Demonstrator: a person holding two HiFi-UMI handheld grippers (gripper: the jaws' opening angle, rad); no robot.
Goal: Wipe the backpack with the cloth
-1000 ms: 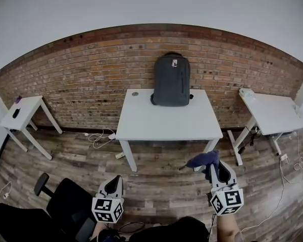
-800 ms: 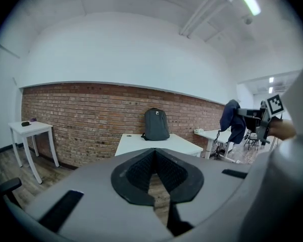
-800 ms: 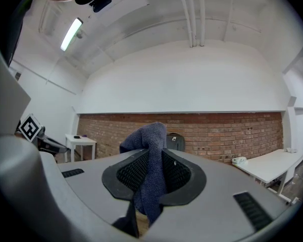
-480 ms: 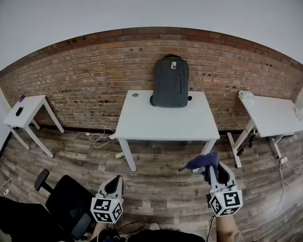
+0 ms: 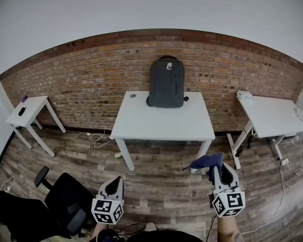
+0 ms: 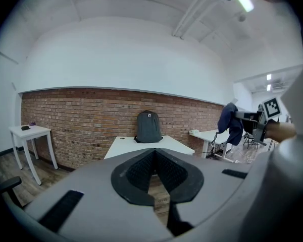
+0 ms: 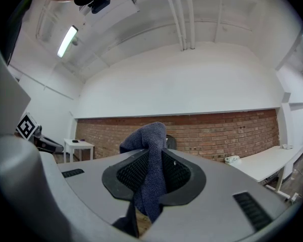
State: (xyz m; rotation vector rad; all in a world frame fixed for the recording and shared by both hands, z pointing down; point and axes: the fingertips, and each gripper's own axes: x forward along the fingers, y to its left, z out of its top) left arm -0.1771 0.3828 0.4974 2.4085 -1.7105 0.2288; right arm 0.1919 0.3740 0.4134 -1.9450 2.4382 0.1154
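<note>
1. Brick wall (image 5: 91, 74): it closes the room far ahead of both pairs of fingers. The backpack appears to lean on it, so a push on the backpack's front should meet support.
2. White desk (image 5: 161, 122): it stands between the fingers and the wall, well apart from both grippers. The step in hand looks like the walk-up. It is best to stop square to the desk's near edge, with the backpack straight ahead of the fingertips.
3. Backpack (image 5: 166, 83): it stands upright at the desk's far edge, well beyond the fingers and roughly midway between the two pairs. Nothing touches it, and no wiping has begun.
4. Left gripper (image 5: 112, 185): it is held low, its fingers pressed together at the tips with nothing between them. Once at the desk it could part them and steady the backpack's top, so that strokes do not slide or tip it.
5. Right gripper (image 5: 218, 171): it is held a little higher, its fingers pinching the cloth deep between the pads. The hold looks firm enough for rubbing.
6. Cloth (image 5: 207, 161): dark blue, it bunches above the right fingertips and hangs below them. Lead with that free bunch rather than the hard fingertips, and wipe from the top down in flat passes.
7. Round thing (image 5: 133, 96) and dark thing (image 5: 186, 98): they sit on the desk on either side of the backpack and are too small to name. Strokes should stay clear of them.
</note>
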